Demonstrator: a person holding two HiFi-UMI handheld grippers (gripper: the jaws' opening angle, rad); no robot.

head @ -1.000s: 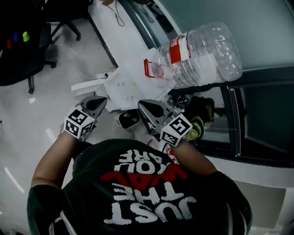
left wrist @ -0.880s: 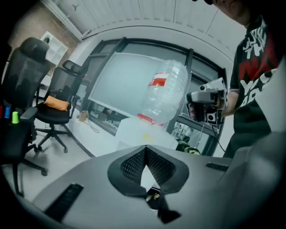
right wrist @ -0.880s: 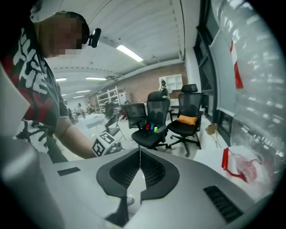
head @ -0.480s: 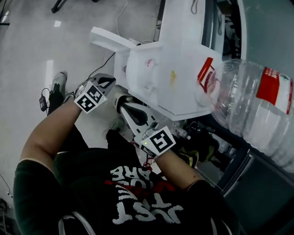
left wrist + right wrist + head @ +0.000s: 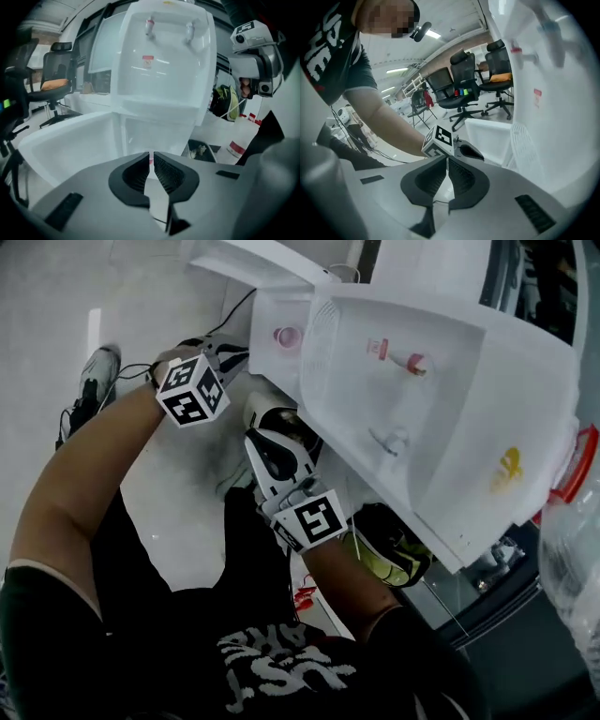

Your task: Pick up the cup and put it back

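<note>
A white dispenser (image 5: 450,418) stood on pale floor (image 5: 56,324), a pink thing (image 5: 286,336) in its recess; left hand-held gripper (image 5: 151,157) and right hand-held gripper (image 5: 446,161) were pressed together

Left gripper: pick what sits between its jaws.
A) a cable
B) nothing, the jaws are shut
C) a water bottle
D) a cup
B: the left gripper view shows the left gripper with its jaws closed and empty, pointed at the white water dispenser.
</note>
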